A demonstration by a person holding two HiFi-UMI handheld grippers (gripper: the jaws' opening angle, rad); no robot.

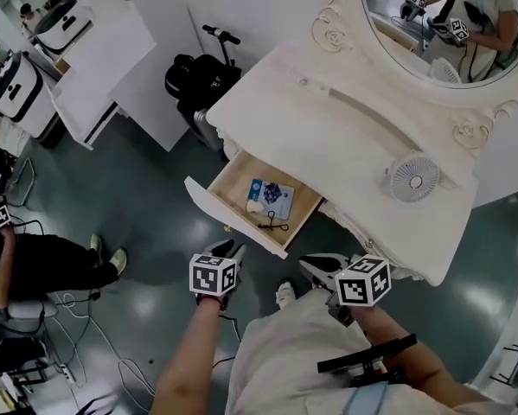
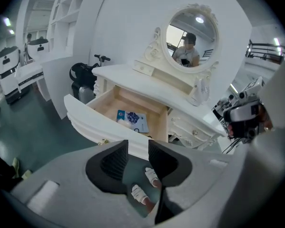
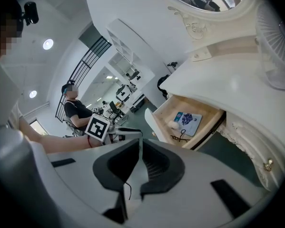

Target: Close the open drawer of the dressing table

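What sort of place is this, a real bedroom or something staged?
Most likely a staged recording studio or lab rather than a home: a white dressing table with an ornate mirror stands among bare white partitions, with loose cables on the floor and a seated person nearby.

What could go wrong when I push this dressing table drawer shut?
The black cord lies loose by the rim of the drawer. It might catch if it shifts over the edge. The left hand-held gripper is open and empty, facing the curved drawer front. An off-centre push there could slip or skew the drawer.
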